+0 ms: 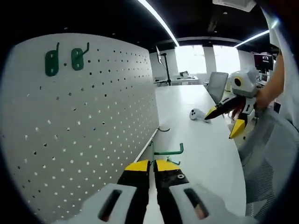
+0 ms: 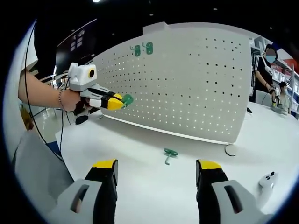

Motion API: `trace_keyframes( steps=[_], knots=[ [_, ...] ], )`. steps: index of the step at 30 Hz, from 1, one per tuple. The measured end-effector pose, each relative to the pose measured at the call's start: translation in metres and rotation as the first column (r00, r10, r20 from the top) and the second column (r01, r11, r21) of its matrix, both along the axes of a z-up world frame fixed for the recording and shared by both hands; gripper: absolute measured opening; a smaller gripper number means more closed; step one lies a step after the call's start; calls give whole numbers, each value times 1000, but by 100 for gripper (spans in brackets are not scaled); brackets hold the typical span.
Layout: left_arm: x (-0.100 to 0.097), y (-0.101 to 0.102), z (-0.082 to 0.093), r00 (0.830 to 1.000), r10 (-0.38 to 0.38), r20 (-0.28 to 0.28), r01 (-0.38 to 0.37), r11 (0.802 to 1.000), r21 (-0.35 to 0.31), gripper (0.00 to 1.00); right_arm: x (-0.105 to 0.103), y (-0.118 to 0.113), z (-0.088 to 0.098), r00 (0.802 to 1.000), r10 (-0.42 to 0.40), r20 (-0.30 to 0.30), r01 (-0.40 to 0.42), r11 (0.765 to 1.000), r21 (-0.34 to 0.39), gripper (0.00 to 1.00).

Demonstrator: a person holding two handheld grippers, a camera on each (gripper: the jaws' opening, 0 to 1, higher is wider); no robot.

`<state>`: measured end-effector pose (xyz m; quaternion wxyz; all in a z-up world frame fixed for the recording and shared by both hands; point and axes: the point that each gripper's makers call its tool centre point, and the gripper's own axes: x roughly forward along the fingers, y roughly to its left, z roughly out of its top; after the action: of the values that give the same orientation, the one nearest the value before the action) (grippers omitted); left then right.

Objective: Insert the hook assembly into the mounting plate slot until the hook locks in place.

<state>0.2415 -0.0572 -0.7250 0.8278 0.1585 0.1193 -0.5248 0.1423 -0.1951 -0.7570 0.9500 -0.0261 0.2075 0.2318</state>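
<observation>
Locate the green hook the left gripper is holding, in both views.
Left gripper view: green hook low centre, above the fingers.
Right gripper view: green hook left of centre, at the left gripper's tip.
Shared landmark: two green mounts high on the pegboard.

Left gripper pinched shut, right gripper spread open.

My left gripper [image 1: 153, 166] has its yellow-tipped jaws pressed nearly together; in the right gripper view I see it [image 2: 120, 101] raised off the counter, held in my left hand [image 2: 70, 100] with the forearm bare and a bracelet at the wrist. My right gripper [image 2: 157, 164] has its jaws wide apart; in the left gripper view it [image 1: 224, 120] points downward in my right hand [image 1: 262, 97].
</observation>
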Motion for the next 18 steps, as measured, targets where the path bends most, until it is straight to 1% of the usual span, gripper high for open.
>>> trace_keyframes(
  steps=[3,12,16,18],
  knots=[
    [-2,2,6,1000,17,5,-17,999,-28,3,0,1,1,1000,1,5,-1,1000,1,66],
    [-8,6,18,999,45,24,-43,996,-77,3,-1,3,5,1000,1,10,-2,1000,11,66],
    [-13,7,25,998,55,34,-51,992,-111,3,-2,5,7,1000,5,12,-5,1000,14,66],
    [-15,7,27,998,61,29,-57,990,-126,3,-2,7,7,1000,8,12,-9,1000,13,66]
  ],
)
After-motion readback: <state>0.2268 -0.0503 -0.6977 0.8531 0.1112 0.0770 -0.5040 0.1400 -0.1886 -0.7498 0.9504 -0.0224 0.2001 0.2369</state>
